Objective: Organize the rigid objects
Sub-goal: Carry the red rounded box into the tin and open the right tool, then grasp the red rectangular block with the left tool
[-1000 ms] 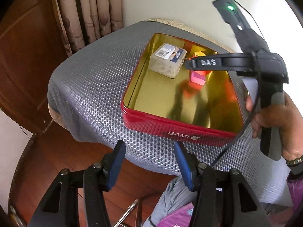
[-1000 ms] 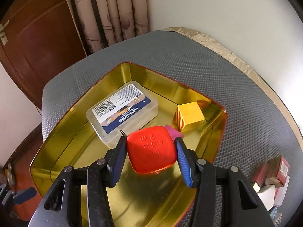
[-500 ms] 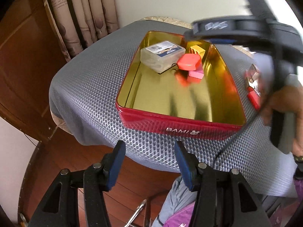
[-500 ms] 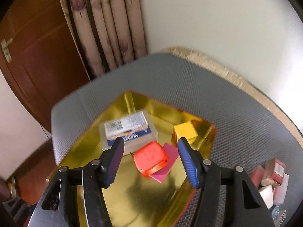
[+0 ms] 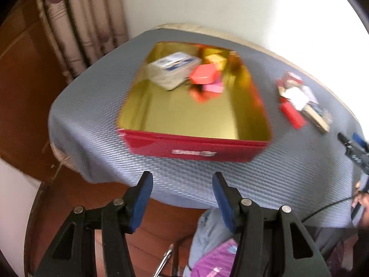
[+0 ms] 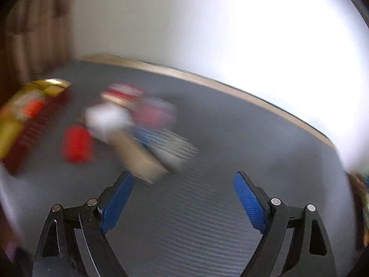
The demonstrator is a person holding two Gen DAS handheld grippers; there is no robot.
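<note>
Both pairs of jaws stand apart with nothing between them. On the left gripper (image 5: 182, 198) the blue pads are parted over the near edge of the grey mesh mat (image 5: 92, 97), empty. Ahead of its jaws, just beyond them, sits the red tin (image 5: 193, 149) with its gold inside. At the tin's far end, from left to right, lie a clear plastic box (image 5: 171, 72), an orange-red case (image 5: 203, 75) resting on a pink block (image 5: 213, 88), and a yellow cube (image 5: 215, 61) behind them. Off to the right of these jaws, well apart from the tin, a loose pile of small boxes (image 5: 299, 99) lies on the mat.

The right gripper (image 6: 183, 199) has its jaws opening wide, with only bare mat under them. Its view is heavily blurred. Far to the left of its jaws the tin shows as a smear. Ahead and left of the left finger lie a red block (image 6: 77, 144) and a tan box (image 6: 138, 155), the latter just beyond that fingertip, with the remaining boxes behind them.
</note>
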